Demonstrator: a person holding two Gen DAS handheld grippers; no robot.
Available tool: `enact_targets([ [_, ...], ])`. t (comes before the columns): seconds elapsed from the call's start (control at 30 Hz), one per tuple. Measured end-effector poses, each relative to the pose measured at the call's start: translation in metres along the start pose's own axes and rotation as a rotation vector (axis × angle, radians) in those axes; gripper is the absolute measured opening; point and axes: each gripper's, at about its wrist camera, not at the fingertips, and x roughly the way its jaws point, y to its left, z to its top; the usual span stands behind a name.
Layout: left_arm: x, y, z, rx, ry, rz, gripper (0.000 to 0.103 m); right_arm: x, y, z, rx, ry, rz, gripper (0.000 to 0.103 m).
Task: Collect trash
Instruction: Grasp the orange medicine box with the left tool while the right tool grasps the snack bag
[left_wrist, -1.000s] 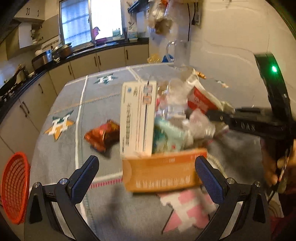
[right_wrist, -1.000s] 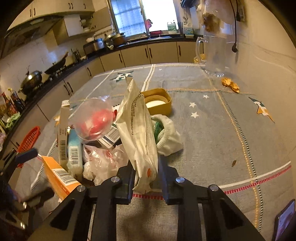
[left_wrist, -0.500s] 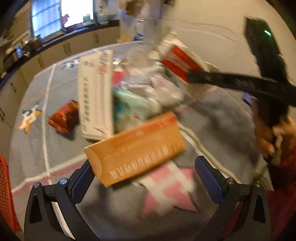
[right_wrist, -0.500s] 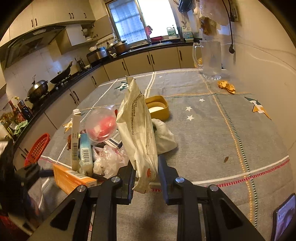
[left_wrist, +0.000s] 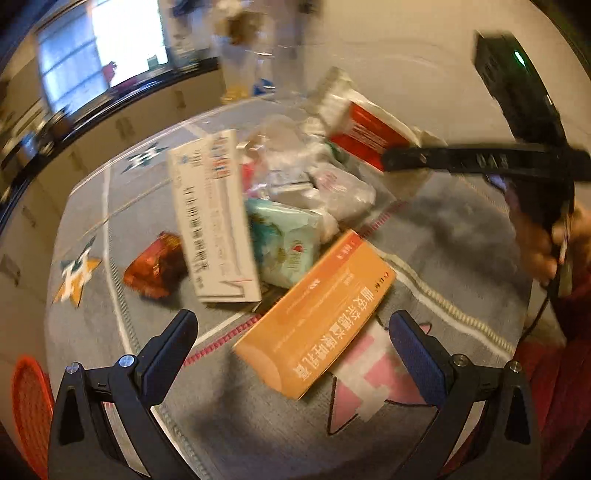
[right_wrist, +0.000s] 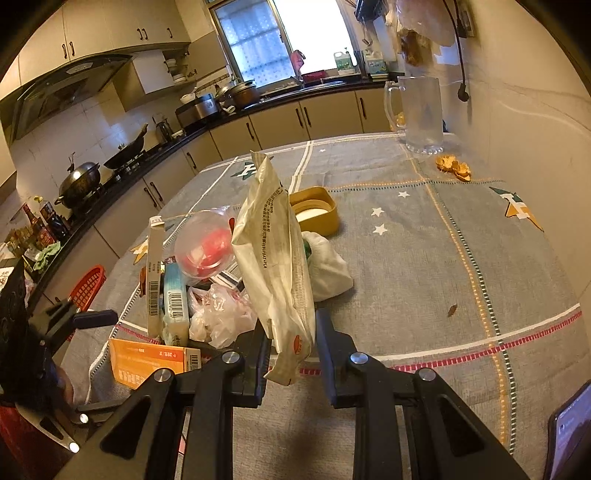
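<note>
While right claw (right_wrist: 290, 347) stays clamped on bag (right_wrist: 275, 258), orange box (left_wrist: 317, 317) has tilted.

Left hand-held gripper (left_wrist: 293, 341) open above orange box (left_wrist: 316, 314) lying askew on surface (left_wrist: 461, 229). White box (left_wrist: 212, 221) upright behind; red wrapper (left_wrist: 153, 266) left. Right hand-held gripper (left_wrist: 391, 160) pinches white-red bag (left_wrist: 364, 125) far right.

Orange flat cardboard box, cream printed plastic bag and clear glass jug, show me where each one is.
Orange flat cardboard box (left_wrist: 317, 317), left wrist view, printed top face.
Cream printed plastic bag (right_wrist: 275, 258), right wrist view, mid-panel above the clamping jaws.
Clear glass jug (right_wrist: 423, 114), right wrist view, body wall.
</note>
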Motion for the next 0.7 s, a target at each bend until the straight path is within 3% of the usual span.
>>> enact_targets([
  [0.13,0.015,-0.009,0.007,0.074,0.051,0.004,0.103,0.002,-0.002,0.000,0.004,0.007,0.002,0.025],
  [0.23,0.018,-0.021,0.004,0.095,0.039,0.033,0.101,0.002,-0.001,-0.001,0.001,0.009,0.004,0.025],
  [0.33,0.026,-0.025,0.002,0.065,0.058,0.075,0.069,0.002,0.000,-0.002,-0.003,0.013,0.004,0.025],
  [0.37,0.026,-0.025,0.002,0.034,0.050,0.066,0.066,0.002,0.001,-0.002,-0.004,0.014,0.006,0.025],
  [0.7,0.030,-0.029,-0.001,-0.143,0.028,0.058,0.061,-0.004,0.008,-0.005,-0.020,0.008,0.007,0.025],
])
